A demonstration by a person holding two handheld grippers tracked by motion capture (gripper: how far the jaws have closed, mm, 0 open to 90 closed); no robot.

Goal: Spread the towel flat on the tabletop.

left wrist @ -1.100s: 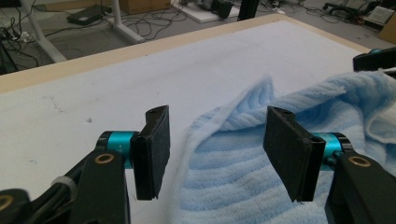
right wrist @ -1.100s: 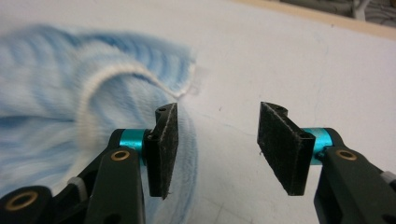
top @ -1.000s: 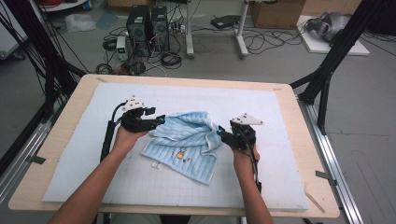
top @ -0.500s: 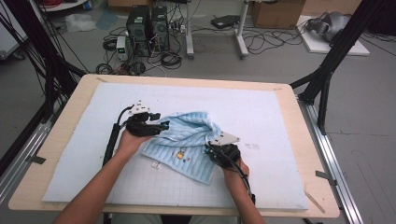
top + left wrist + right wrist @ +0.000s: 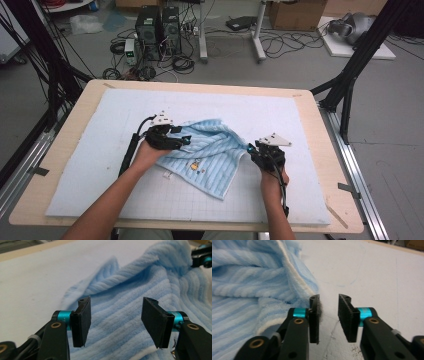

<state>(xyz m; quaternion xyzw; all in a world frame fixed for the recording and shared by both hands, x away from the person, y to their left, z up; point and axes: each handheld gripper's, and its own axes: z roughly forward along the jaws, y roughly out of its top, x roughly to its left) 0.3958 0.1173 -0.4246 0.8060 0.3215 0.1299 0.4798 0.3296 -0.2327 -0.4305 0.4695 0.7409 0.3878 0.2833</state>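
Blue towel [image 5: 210, 152] lies rumpled mid-table on the white mat [image 5: 300, 125]. Left gripper [image 5: 181, 141] hovers over its left edge, jaws wide, nothing pinched. Right gripper [image 5: 252, 149] sits at the towel's right edge, jaws just eased apart, released, gap bare.

The worktop [image 5: 70, 150] is viewed from above its near edge, looking forward and down, with the floor seen beyond the far edge. The blue striped cloth [image 5: 210, 150] is viewed very closely by the left gripper view, from the cloth's left side. The cloth's right edge [image 5: 294, 272] is viewed from close above the white mat [image 5: 374, 272] by the right gripper view. The cloth is shared by all three.
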